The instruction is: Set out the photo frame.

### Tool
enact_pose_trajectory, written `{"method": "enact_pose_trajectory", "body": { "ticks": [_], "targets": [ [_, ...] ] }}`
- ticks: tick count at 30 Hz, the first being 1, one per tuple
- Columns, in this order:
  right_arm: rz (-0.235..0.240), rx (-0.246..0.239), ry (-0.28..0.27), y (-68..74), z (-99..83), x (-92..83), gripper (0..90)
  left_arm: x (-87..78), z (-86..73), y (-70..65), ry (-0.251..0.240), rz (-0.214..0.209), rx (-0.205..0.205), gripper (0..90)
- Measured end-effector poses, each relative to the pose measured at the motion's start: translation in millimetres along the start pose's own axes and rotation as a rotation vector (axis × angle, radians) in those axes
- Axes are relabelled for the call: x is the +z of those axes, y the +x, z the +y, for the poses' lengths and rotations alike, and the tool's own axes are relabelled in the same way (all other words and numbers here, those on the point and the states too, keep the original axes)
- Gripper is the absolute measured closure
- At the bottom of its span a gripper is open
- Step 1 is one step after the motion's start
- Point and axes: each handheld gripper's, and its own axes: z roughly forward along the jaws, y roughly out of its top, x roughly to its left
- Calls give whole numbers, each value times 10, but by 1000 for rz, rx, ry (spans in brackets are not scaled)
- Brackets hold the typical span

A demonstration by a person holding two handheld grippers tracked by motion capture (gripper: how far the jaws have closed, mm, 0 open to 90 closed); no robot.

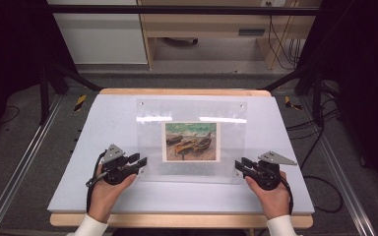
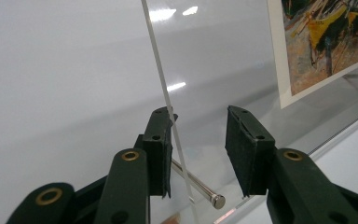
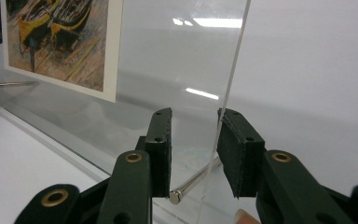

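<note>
The clear acrylic frame (image 1: 192, 142) with its boat print (image 1: 191, 141) lies mid-surface (image 1: 103, 123); the left gripper (image 1: 140, 161) and right gripper (image 1: 238, 164) straddle its near corners (one each, presumably for a level lift), jaws spread, not yet pinching the sheet edges.

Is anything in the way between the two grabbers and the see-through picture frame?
No, nothing visible blocks them. The left gripper and the right gripper each have their jaws around a side edge of the clear acrylic picture frame. A thin metal pin sits between the left jaws, but it belongs to the frame.
</note>
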Motion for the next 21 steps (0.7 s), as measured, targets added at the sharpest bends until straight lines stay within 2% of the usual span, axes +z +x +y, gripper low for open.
{"method": "enact_pose_trajectory", "body": {
  "ticks": [21],
  "targets": [
    [-5, -8, 9, 15, -26, -30, 682, -30, -27, -20, 7, 5, 16, 631]
  ]
}}
